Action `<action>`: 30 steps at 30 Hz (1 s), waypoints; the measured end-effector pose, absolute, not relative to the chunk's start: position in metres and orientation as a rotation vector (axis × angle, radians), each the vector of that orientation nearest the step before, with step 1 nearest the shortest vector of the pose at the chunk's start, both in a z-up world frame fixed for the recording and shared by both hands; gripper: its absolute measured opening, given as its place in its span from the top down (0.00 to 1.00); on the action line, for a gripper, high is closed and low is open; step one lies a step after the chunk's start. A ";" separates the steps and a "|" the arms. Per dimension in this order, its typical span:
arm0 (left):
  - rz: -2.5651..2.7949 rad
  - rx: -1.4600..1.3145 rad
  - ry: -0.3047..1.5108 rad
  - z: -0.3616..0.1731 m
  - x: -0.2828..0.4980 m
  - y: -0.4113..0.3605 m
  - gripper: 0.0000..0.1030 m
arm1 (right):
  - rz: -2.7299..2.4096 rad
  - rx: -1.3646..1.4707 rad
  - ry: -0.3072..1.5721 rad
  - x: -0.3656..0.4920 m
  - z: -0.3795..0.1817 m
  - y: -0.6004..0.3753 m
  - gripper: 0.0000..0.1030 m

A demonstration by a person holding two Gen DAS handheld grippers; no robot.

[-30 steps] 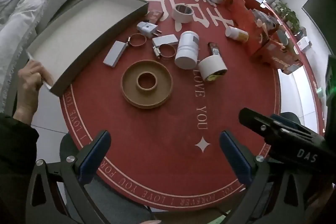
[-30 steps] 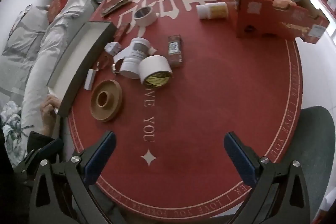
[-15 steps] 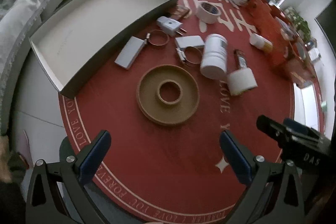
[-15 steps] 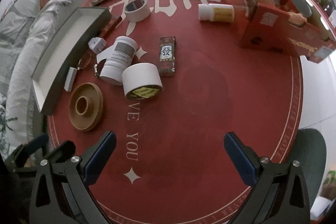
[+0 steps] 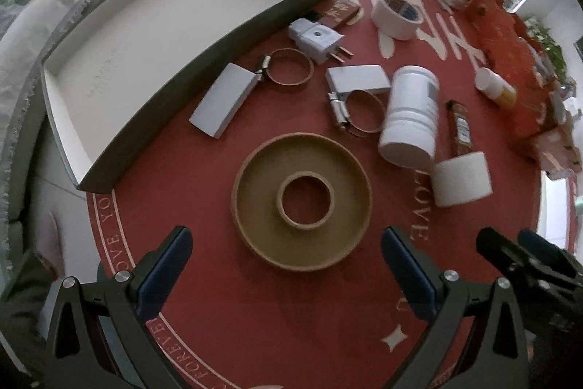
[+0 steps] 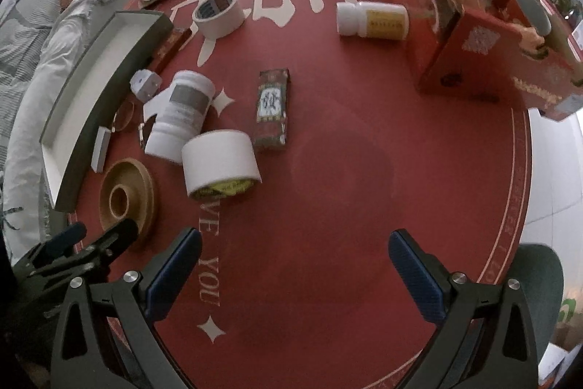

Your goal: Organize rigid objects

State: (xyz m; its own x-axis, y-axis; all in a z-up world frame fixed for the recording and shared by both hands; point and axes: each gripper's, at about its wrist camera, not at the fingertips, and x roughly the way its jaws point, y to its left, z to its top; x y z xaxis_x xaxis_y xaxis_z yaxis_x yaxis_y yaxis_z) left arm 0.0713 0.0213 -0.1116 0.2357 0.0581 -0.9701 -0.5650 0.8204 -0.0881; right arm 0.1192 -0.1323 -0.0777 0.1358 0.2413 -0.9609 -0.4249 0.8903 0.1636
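Covering nearly the whole frame in both views is a round red table (image 6: 364, 170), printed with large cream characters at the top and a ring of cream lettering near its rim. Pale floor shows past the rim at the right of the right wrist view, and grey-white bedding (image 6: 40, 35) fills the upper left.

The left tongs (image 5: 286, 265) hang released, holding nothing, low in the frame just below a tan ring-shaped dish (image 5: 301, 199) lying flat at centre. The right tongs (image 6: 295, 267) are likewise spread and empty, over bare red cloth at the bottom of the frame.

A shallow grey tray (image 5: 204, 35) with a white inside sits at the upper left, overhanging the table's rim. Just right of it lie a flat grey block (image 5: 222, 104), two metal hose clamps (image 5: 289, 72), a white plug adapter (image 5: 317, 39) and a white jar (image 5: 410, 115) on its side. A white tape roll (image 6: 218, 166) touches the jar's lower end; a small dark printed box (image 6: 271, 112) lies just to their right. A red carton (image 6: 484, 53) stands at the upper right.
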 end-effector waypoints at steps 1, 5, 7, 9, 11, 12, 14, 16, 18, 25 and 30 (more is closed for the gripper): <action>0.466 -0.471 1.274 -0.113 0.073 0.022 0.00 | 0.489 -0.165 1.350 0.121 -0.078 -0.129 0.00; 0.499 -0.470 1.284 -0.121 0.078 0.024 0.00 | 0.508 -0.187 1.337 0.136 -0.076 -0.109 0.00; 0.498 -0.474 1.284 -0.124 0.082 0.025 0.00 | 0.525 -0.209 1.326 0.140 -0.077 -0.098 0.00; 0.503 -0.468 1.287 -0.126 0.085 0.025 0.00 | 0.545 -0.249 1.322 0.143 -0.080 -0.086 0.00; 0.501 -0.472 1.292 -0.130 0.089 0.026 0.00 | 0.565 -0.273 1.321 0.143 -0.083 -0.078 0.00; 0.497 -0.483 1.295 -0.133 0.091 0.027 0.00 | 0.575 -0.285 1.322 0.144 -0.085 -0.073 0.00; 0.504 -0.474 1.292 -0.135 0.092 0.029 0.00 | 0.593 -0.300 1.330 0.144 -0.090 -0.065 0.00; 0.509 -0.442 1.298 -0.137 0.096 0.028 0.00 | 0.604 -0.305 1.338 0.145 -0.094 -0.059 0.00; 0.508 -0.418 1.295 -0.138 0.097 0.027 0.00 | 0.611 -0.304 1.342 0.145 -0.097 -0.057 0.00; 0.517 -0.416 1.274 -0.138 0.093 0.030 0.00 | 0.602 -0.293 1.369 0.150 -0.104 -0.055 0.00; 0.523 -0.417 1.279 -0.132 0.069 0.026 0.00 | 0.596 -0.279 1.394 0.151 -0.110 -0.069 0.01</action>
